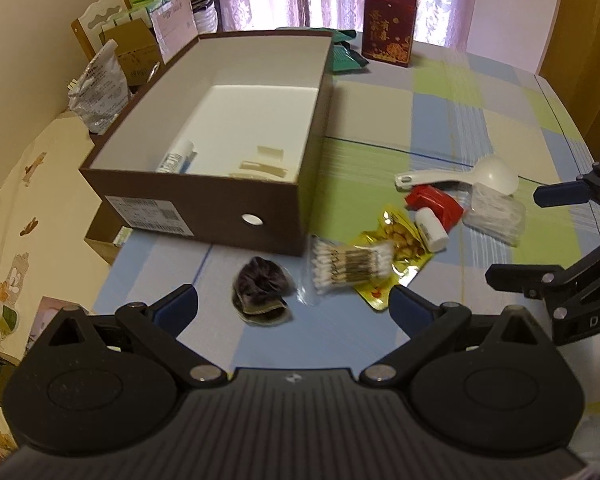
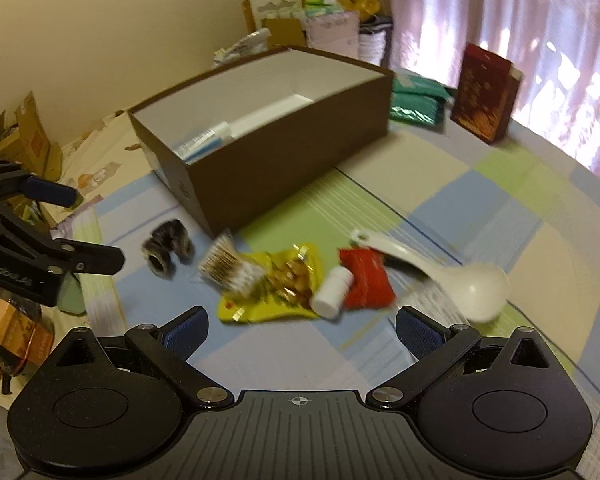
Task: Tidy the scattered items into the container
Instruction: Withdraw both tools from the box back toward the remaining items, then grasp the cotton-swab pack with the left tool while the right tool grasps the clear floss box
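my left jaws (image 1: 294,306) are wide open and hold nothing. my right jaws (image 2: 302,326) are wide open too, with nothing in them.

the brown box (image 1: 236,208) sits in the upper left of the left view, on the checked bed cover (image 1: 440,120). a tube (image 1: 178,159) and some pale strips (image 1: 266,168) lie inside it.

the other things lie low and to the right of the box. a dark scrunchie (image 1: 262,286) is just above my left jaws. beside it is a pack of swabs (image 1: 350,264), lying partly on a yellow snack bag (image 1: 396,248). a small white bottle (image 1: 432,229) touches a red pack (image 1: 436,204). a white spoon (image 1: 460,178) lies above them, and a clear pack (image 1: 494,212) is to the right.

a red gift box (image 1: 388,26) stands at the top.
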The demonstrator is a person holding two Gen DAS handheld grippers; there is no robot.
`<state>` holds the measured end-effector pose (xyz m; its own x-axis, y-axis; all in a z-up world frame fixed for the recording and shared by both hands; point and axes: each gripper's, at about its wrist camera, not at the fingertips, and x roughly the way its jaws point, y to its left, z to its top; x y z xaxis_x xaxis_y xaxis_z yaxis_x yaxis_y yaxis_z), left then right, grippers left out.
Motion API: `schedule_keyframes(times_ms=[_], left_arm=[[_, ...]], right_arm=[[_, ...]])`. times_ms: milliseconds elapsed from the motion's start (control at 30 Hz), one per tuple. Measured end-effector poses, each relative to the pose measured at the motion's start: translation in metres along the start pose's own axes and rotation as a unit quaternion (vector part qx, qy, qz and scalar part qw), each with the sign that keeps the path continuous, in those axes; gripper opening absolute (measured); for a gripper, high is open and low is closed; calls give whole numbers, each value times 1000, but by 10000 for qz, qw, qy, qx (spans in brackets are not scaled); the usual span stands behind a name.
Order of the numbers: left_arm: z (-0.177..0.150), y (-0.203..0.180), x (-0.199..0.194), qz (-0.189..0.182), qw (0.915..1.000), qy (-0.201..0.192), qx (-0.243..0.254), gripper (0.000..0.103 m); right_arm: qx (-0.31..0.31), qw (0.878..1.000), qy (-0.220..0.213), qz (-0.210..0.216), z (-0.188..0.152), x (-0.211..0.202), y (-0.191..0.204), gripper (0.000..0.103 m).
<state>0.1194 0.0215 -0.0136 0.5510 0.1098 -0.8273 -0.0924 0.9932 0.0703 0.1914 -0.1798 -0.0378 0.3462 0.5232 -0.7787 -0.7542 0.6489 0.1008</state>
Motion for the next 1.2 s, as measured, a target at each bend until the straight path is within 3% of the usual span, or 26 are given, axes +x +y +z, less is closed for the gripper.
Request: schedule_keyframes(times_ms=[400,667,767,933,967,1000,1067,1200], left_arm=[[-9,-34,21,-321,9992,-6,238,99],[-6,-57,44,-292,9900,-139,1371,91],[-7,-64,54,-355,9770,-273,2083,80],[-9,-76,74,-429,9431,-312,3281,65],[-8,-76,79,-422,9384,-237,3421,56],[-6,-76,84,-419,9352,-136,3513,48],[-1,-75,96,-405,9299,67,3655,41],[5,-73,109,-420,9169,110,3967,41]], right_arm=[[539,9978,146,-366,-30,-11,-45,103],[848,9948,214,-519,-40,-10,-67,103],[1002,9929,263,-583,-44,-8,-74,103],[1327,9880,352,-705,-51,-4,-83,103],[1391,9868,374,-736,-52,-3,-85,103],[1448,9857,396,-768,-52,-3,-86,103],[1536,9837,425,-830,-53,-1,-88,103],[1689,9798,467,-968,-54,0,-93,103]])
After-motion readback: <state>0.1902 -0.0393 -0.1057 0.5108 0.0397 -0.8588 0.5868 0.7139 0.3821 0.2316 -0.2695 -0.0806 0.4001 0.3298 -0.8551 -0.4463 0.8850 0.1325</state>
